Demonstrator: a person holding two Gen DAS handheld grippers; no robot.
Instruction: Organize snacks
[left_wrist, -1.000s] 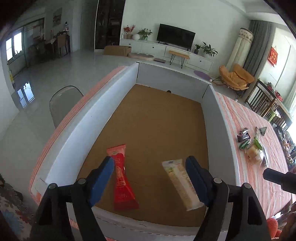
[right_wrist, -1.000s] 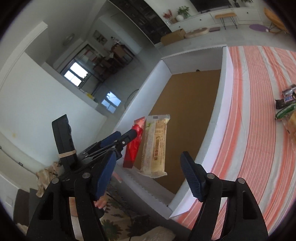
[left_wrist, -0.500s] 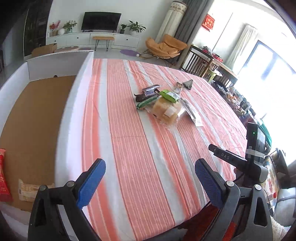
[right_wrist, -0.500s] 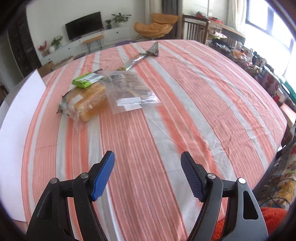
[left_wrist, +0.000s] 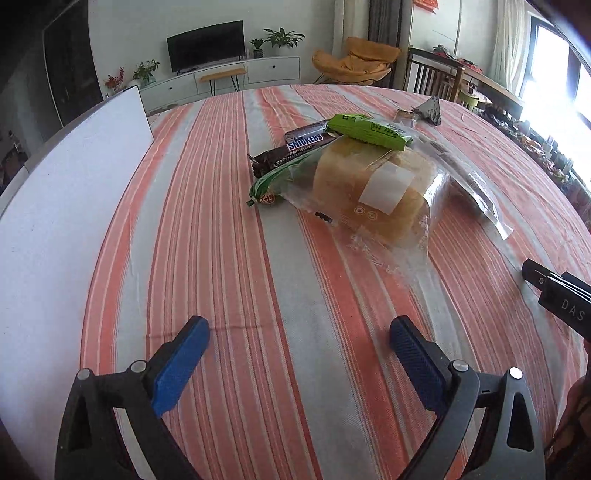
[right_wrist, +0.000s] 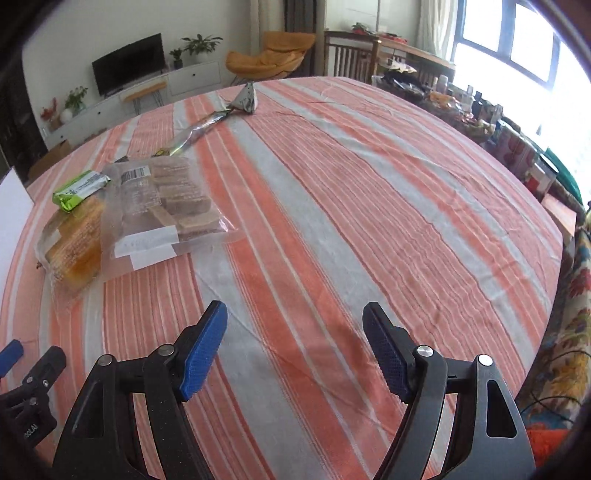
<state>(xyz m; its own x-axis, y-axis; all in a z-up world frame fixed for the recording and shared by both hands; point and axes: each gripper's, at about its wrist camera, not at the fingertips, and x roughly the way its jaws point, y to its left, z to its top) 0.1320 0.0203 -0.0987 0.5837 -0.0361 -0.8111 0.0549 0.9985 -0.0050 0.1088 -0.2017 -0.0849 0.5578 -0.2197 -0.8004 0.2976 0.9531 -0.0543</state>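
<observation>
A black television (left_wrist: 205, 45) stands on a white low cabinet (left_wrist: 258, 72) against the pale wall. An orange armchair (right_wrist: 269, 55) sits nearby; bright windows (right_wrist: 517, 40) glare at right.

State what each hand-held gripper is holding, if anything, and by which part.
Nothing is held. The left hand-held gripper is open over bare tablecloth; the right hand-held gripper is opening with nothing between its jaws. The snacks lie untouched.
</observation>
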